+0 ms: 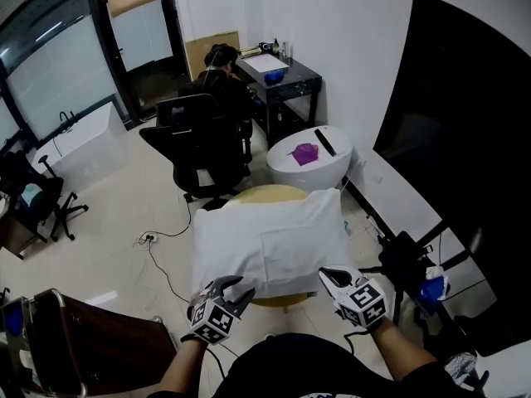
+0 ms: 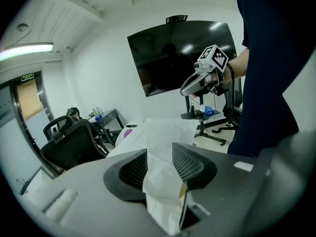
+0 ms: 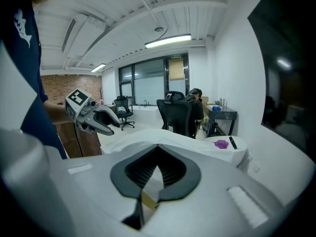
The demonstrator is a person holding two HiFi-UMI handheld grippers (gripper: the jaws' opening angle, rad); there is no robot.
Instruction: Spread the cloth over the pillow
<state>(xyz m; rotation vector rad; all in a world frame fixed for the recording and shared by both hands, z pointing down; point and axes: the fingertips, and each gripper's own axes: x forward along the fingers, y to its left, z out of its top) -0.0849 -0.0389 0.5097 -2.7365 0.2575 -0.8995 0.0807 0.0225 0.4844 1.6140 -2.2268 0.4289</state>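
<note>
Pinching near edge of white cloth [image 1: 270, 239] tight with left tool [image 1: 239, 287] and right tool [image 1: 328, 275], above round yellow bench [image 1: 274, 192].

Your cloth [image 2: 159, 181] is plain white, no print at all. Both your left gripper [image 1: 238, 291] and right gripper [image 1: 332, 276] are grey with black jaw pads and black-and-white square-marker cubes. The round table [image 1: 278, 191] looks pale yellow. There's a purple thing [image 1: 304, 153] on the white side table [image 1: 336, 166], plus a black office chair [image 1: 203, 152] and a black screen [image 1: 465, 156].

One pillow [image 1: 274, 222], one cloth [image 2: 160, 181], two grippers [image 1: 238, 288] [image 1: 330, 275] — two office chairs [image 1: 203, 143] [image 1: 41, 199], one desk [image 1: 290, 80]
</note>
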